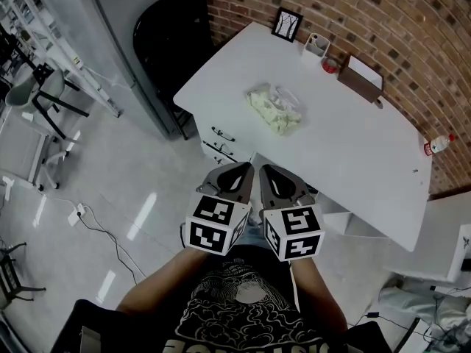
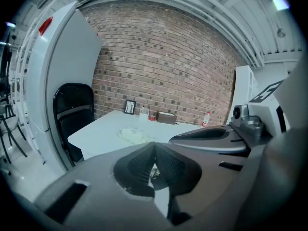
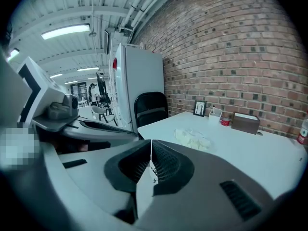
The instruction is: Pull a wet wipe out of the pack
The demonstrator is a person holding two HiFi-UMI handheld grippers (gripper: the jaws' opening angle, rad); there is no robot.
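Head view: left tool (image 1: 246,170), right tool (image 1: 266,171) side by side, both closed.

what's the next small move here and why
Probably bring both claws forward toward the wipe pack. It lies untouched on the table, while the left claw and right claw are shut, empty and well short of it.

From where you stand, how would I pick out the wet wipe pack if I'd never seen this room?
Find the white table against the brick wall. The wet wipe pack lies alone near its middle, apart from the picture frame and brown box lined up by the wall. It is the only soft, crinkly clear packet, pale wipes showing through.
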